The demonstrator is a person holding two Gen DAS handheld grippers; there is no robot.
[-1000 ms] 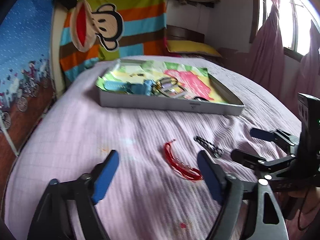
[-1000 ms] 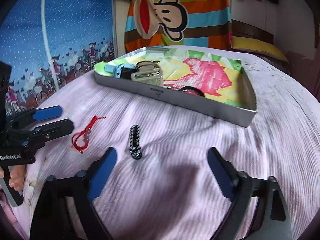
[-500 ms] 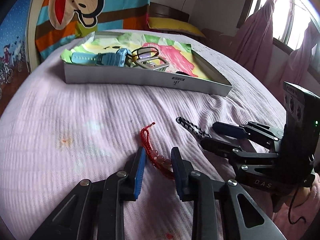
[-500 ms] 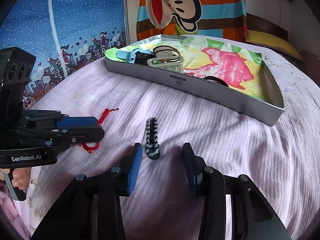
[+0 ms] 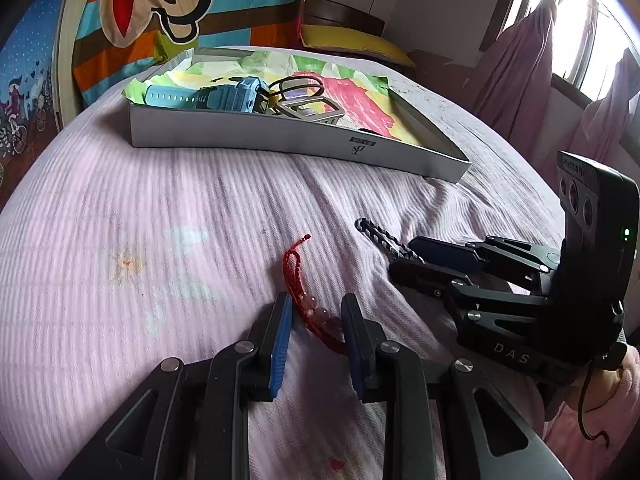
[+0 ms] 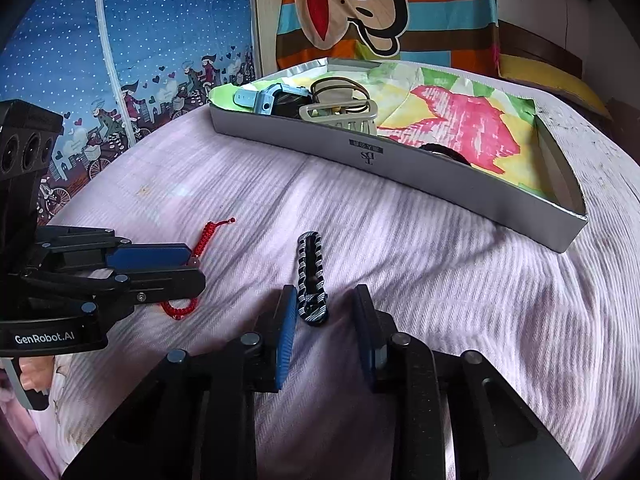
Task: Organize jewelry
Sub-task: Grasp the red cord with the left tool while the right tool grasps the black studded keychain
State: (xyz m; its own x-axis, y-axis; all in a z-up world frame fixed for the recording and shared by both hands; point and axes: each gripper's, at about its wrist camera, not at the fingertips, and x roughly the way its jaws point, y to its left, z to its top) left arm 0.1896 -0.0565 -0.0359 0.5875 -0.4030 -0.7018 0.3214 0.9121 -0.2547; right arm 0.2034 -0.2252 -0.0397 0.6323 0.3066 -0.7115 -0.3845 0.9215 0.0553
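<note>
On the bed (image 5: 120, 208), near edge | left gripper (image 5: 316, 316) narrowed around red bracelet (image 5: 304, 292), not clamped | right gripper (image 6: 324, 312) narrowed around black bracelet (image 6: 311, 276) | tray (image 6: 400, 160) at far edge holds watch (image 5: 208, 96), clip (image 6: 340, 114) | two pieces left.

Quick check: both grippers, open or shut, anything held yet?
Left gripper: partly open, fingers either side of the red bracelet, not clamped.
Right gripper: partly open, fingers either side of the black braided bracelet, not clamped.
</note>
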